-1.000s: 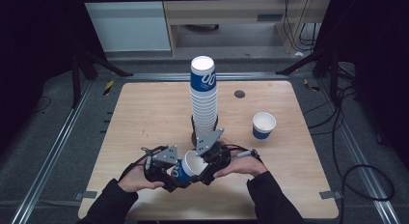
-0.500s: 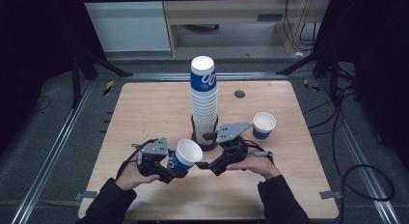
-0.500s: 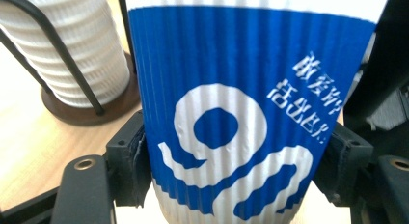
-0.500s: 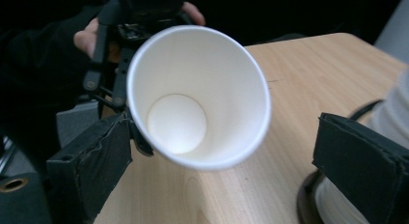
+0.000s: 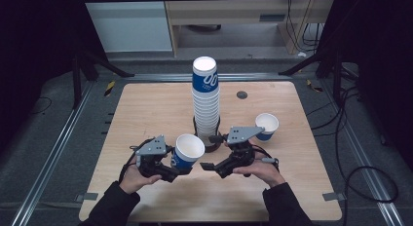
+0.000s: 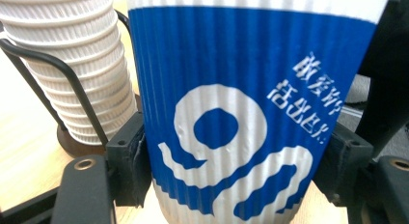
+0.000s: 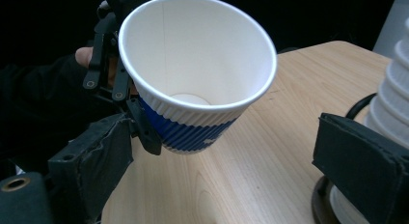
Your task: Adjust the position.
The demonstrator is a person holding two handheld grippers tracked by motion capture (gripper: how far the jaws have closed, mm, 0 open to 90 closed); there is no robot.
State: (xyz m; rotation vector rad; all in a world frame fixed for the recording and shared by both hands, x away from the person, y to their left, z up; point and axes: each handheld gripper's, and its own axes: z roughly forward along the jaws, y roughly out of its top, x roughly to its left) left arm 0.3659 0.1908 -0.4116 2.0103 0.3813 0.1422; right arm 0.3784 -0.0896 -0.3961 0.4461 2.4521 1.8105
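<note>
A blue and white paper cup hangs tilted above the table's front, with my left gripper shut on its lower body. In the left gripper view the cup sits between both pads, which press on its ribbed wall. My right gripper stands to the right of the cup, apart from it. Its jaws have just been opening, and nothing is between them. In the right gripper view the cup's open mouth faces me beyond my right gripper, with the left gripper clamped below it.
A tall stack of the same cups stands in a black wire holder at the table's middle, just behind both grippers. A single cup stands upright to the right of the stack. The wooden table has bare room at left and front.
The right gripper let go of the cup, opened and drew away to the right. The cup stays in the left gripper, which has shifted slightly left.
</note>
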